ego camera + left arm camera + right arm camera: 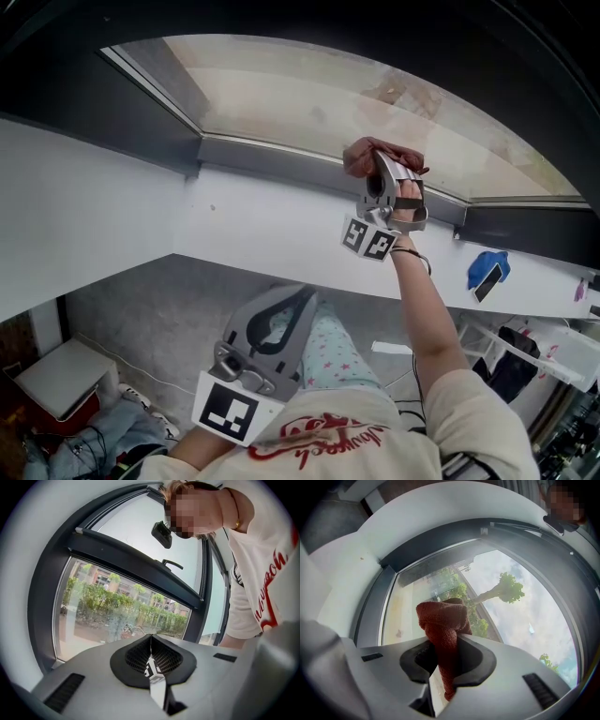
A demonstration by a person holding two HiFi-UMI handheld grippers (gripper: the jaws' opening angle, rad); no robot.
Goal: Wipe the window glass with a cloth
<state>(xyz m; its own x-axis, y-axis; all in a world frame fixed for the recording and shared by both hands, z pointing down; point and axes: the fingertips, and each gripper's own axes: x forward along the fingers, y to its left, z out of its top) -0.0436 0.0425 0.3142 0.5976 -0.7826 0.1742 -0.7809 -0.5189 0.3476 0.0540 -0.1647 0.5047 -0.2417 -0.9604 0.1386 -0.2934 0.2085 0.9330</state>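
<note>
I am clamping the red cloth [443, 620] tight in my right gripper [382, 171] at the window glass's [300, 98] lower edge. My left gripper [302, 300] is hanging low, jaws pressed together, holding nothing.

You're indoors, probably a home: a dark-framed window [309, 103] over a white wall [262, 234], grey floor [159, 309], clothes on a rack [511, 361] and a white box [61, 375] among clutter. Hedges [122, 606] and buildings stand outside.
</note>
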